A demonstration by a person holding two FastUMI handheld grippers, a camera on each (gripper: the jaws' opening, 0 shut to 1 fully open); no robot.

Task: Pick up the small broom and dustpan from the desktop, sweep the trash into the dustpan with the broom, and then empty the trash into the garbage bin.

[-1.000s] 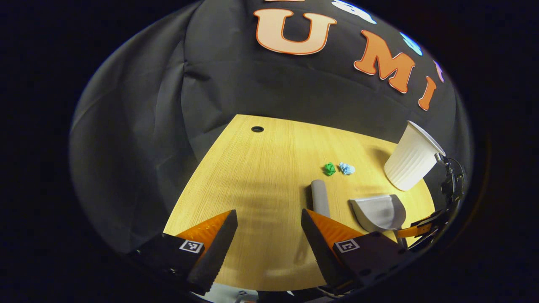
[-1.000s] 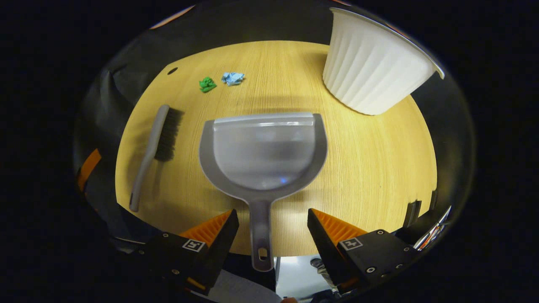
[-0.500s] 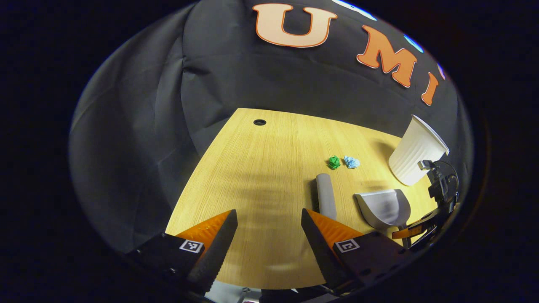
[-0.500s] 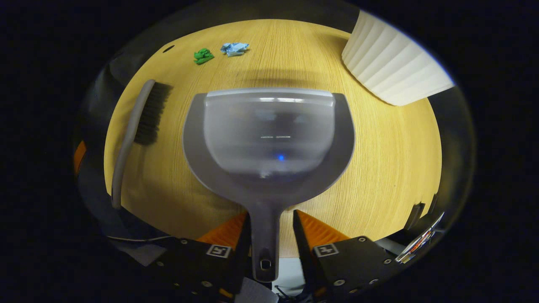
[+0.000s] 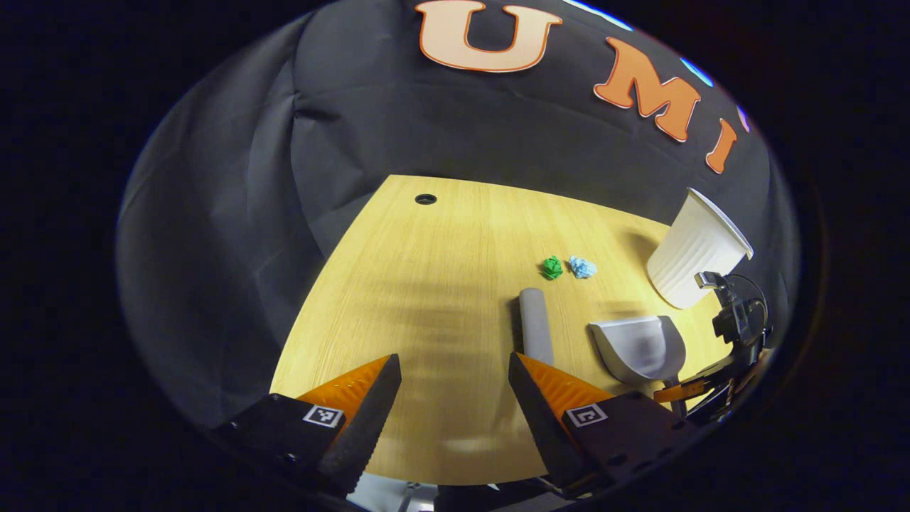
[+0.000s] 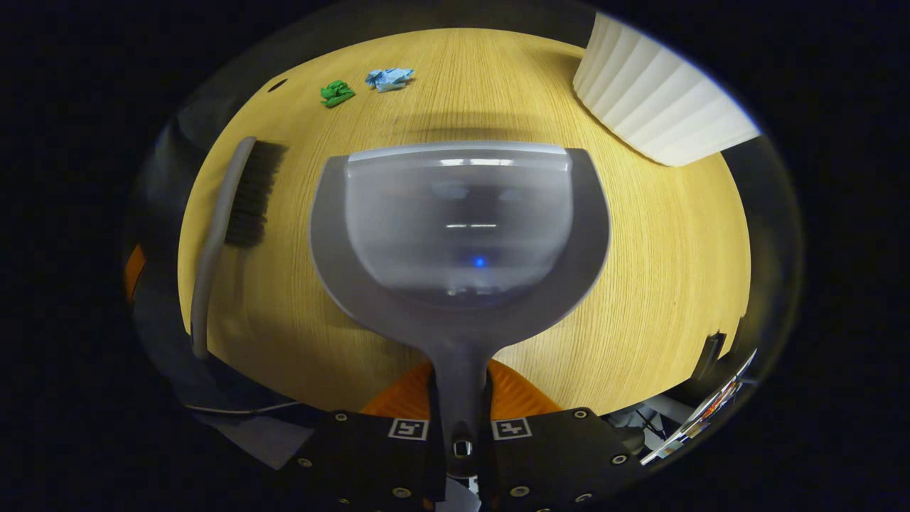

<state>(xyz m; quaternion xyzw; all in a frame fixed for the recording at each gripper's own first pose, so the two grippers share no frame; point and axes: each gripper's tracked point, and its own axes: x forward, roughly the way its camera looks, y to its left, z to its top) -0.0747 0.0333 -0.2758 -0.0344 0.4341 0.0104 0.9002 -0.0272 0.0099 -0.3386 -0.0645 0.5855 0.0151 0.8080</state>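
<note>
The grey dustpan (image 6: 458, 227) lies on the wooden desk (image 6: 640, 270) with its handle between my right gripper's (image 6: 461, 398) fingers, which are shut on it. The small grey broom (image 6: 227, 213) lies to its left, bristles facing the pan. Beyond them sit a green paper wad (image 6: 334, 92) and a blue paper wad (image 6: 387, 77). My left gripper (image 5: 455, 398) hangs open above the desk's near edge, left of the broom (image 5: 534, 334). From there I see the dustpan (image 5: 640, 348), the green wad (image 5: 551, 267), the blue wad (image 5: 581, 267) and the right gripper (image 5: 700, 390) at far right.
A white ribbed bin (image 6: 657, 107) stands at the far right of the desk; it also shows in the left gripper view (image 5: 693, 249). A round cable hole (image 5: 425, 199) is at the desk's far left corner. Black cloth walls the back.
My right gripper moved in over the dustpan's handle and shut on it. My left gripper stayed open and shifted only slightly.
</note>
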